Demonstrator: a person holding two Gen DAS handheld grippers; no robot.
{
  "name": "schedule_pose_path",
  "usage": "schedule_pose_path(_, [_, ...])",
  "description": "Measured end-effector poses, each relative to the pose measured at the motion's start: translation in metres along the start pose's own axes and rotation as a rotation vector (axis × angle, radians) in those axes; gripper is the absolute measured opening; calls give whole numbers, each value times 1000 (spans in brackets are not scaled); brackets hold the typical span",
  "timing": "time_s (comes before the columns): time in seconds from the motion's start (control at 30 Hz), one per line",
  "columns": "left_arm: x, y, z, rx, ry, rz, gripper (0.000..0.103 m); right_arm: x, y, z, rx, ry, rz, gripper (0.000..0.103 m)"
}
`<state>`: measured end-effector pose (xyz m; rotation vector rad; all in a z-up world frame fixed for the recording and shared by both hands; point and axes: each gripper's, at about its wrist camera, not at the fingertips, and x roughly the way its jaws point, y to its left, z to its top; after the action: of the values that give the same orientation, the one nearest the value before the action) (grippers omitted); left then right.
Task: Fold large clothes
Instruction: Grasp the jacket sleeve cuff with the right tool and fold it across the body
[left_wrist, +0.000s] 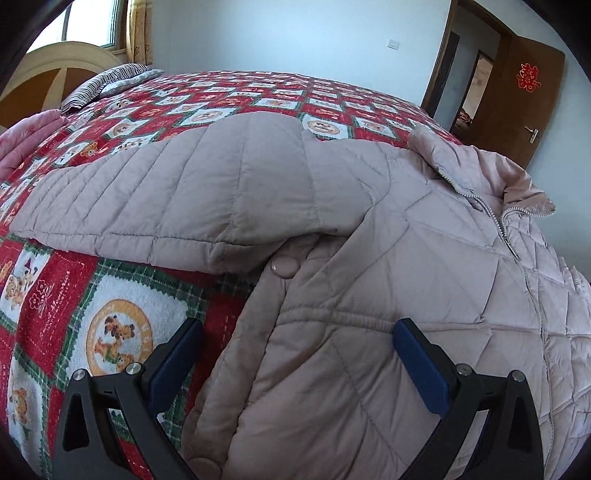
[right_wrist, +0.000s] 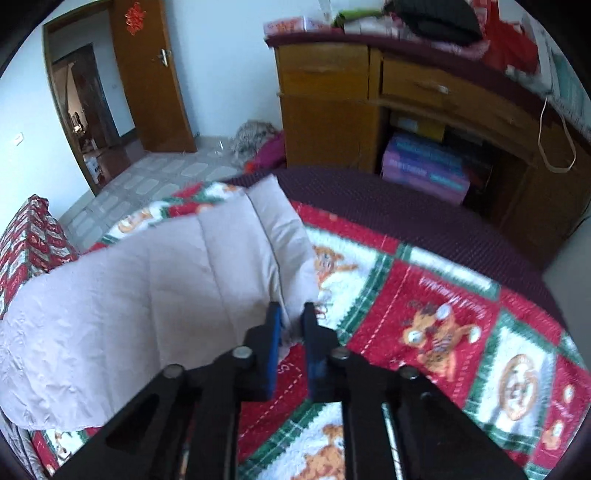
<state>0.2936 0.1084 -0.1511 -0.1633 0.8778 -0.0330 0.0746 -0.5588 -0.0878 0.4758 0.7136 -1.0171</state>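
**Right claw pinches the sleeve end; left claw spread over the jacket's side**

The right claw has its blue pads drawn nearly together on the cuff corner of a pale sleeve, the fabric caught between them. That sleeve stretches away to the left across the bedspread, a red, green and white check printed with teddy bears. Beyond the bed edge, a dark maroon mat lies in front of a wooden desk whose top is piled with clothes and boxes; stacked boxes sit in its kneehole. Tiled floor leads to an open brown door bearing a red paper ornament.

The left claw stands wide apart, gripping nothing: one finger is over the bedspread, the other above the quilted jacket. The dusty-pink jacket lies flat on the bed, zipped, collar toward the far right, one sleeve spread out to the left. Further off, a striped pillow rests beside a curved wooden headboard under a curtained window, with pink fabric at the left edge.
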Motion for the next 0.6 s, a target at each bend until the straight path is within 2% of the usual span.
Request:
schedule_pose_path(0.1, [-1,1,1,-5,-4,-8,102,-41,21,11,-83,-119,24,11])
schedule_pose_path(0.23, [-4,7,0,-16,-15,-26,102,-114,61,23,-220,-259,126,11])
schedule_pose_path(0.3, [-5,8,0,-21,-17,-37,102,-143,89,24,-286,-299,181,11])
schedule_pose_path(0.37, [-8,11,-2,-30,-23,-53,102,-174,121,16,-356,-325,253,11])
schedule_pose_path(0.47, [-12,15,-4,-44,-33,-71,102,-202,166,-14,-453,-331,358,10])
schedule_pose_path(0.6, [-13,18,-5,-53,-39,-86,102,-221,243,-73,-614,-271,536,6])
